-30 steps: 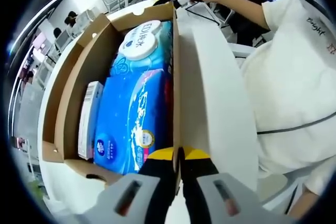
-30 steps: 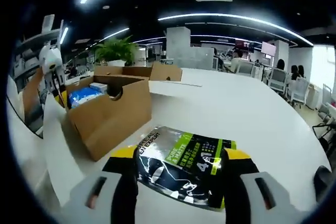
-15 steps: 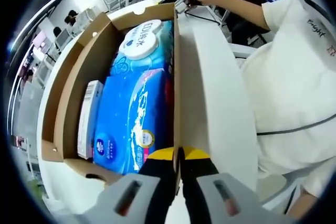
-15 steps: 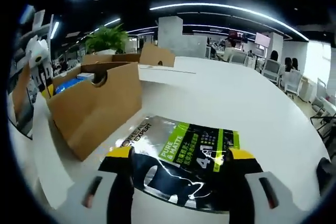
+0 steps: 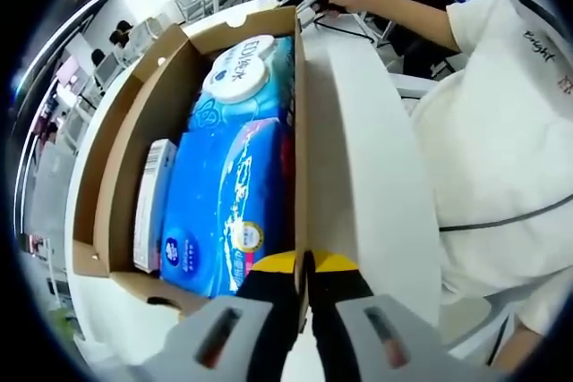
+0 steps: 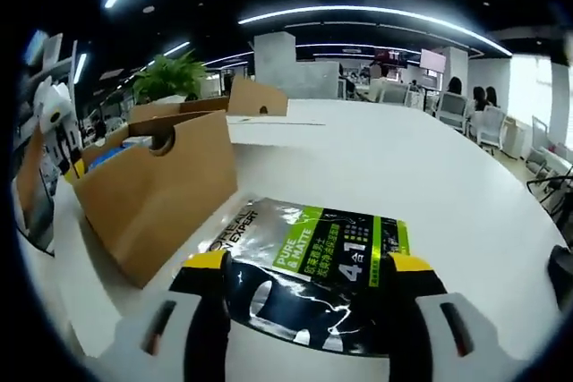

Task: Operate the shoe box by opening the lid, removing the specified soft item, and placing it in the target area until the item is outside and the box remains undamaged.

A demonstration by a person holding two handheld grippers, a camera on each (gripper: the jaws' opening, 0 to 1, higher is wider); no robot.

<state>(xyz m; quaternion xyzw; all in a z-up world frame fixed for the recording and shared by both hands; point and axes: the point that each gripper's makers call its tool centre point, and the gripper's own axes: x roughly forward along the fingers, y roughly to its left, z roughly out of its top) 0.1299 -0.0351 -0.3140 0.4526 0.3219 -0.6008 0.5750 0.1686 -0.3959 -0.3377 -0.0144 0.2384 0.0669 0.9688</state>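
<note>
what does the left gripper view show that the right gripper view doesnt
Left gripper view alone: the box's inside, with a blue pack, a lidded wipes pack and a small white carton, plus the left gripper shut on the box wall. Right gripper view alone: a black-and-green pouch on the table, between the right gripper's open jaws. Both: the cardboard box.
</note>
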